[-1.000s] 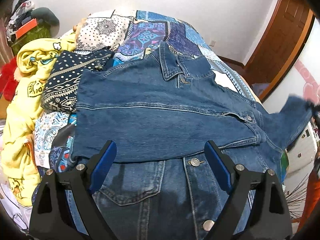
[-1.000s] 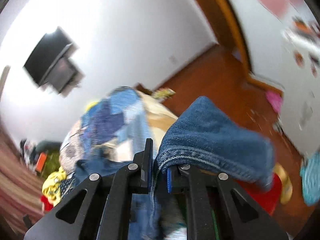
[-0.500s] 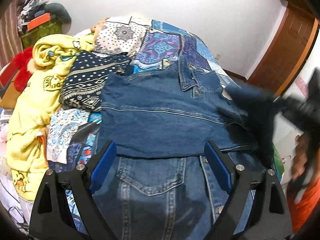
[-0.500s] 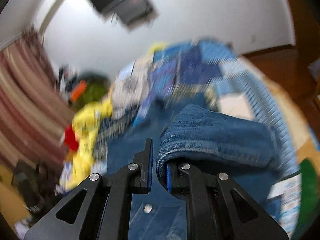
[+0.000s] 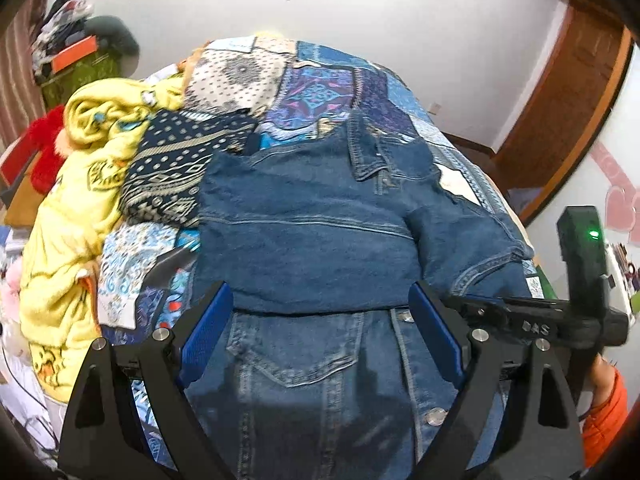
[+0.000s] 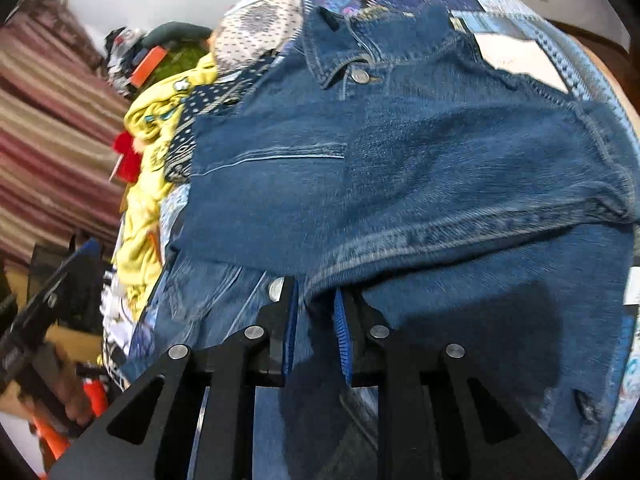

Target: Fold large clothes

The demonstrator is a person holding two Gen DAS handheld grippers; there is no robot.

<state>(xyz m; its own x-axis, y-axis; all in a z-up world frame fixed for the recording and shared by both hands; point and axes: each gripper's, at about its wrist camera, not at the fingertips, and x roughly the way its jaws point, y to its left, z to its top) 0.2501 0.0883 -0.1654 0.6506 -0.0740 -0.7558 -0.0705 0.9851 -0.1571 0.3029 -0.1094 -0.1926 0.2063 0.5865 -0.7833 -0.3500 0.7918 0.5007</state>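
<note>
A blue denim jacket (image 5: 320,240) lies on the patchwork bed, collar at the far end, both sleeves folded across its chest. It also fills the right wrist view (image 6: 400,160). My left gripper (image 5: 320,328) is open and empty, hovering over the jacket's lower front. My right gripper (image 6: 316,320) sits low on the jacket with the right sleeve's cuff (image 6: 440,236) just at its tips; its jaws stand a little apart, and the cuff edge seems to lie between them. The right gripper also shows in the left wrist view (image 5: 472,308) at the jacket's right edge.
A yellow printed garment (image 5: 72,220) and a dark patterned cloth (image 5: 172,172) lie at the bed's left. A patchwork bedspread (image 5: 320,92) covers the bed. A wooden door (image 5: 568,100) is at the right, a cluttered shelf (image 5: 72,56) at the far left.
My right gripper swung the right sleeve from out beside the bed across onto the jacket's chest and came down low. Its jaws have parted slightly. My left gripper stayed open, drawn back a little.
</note>
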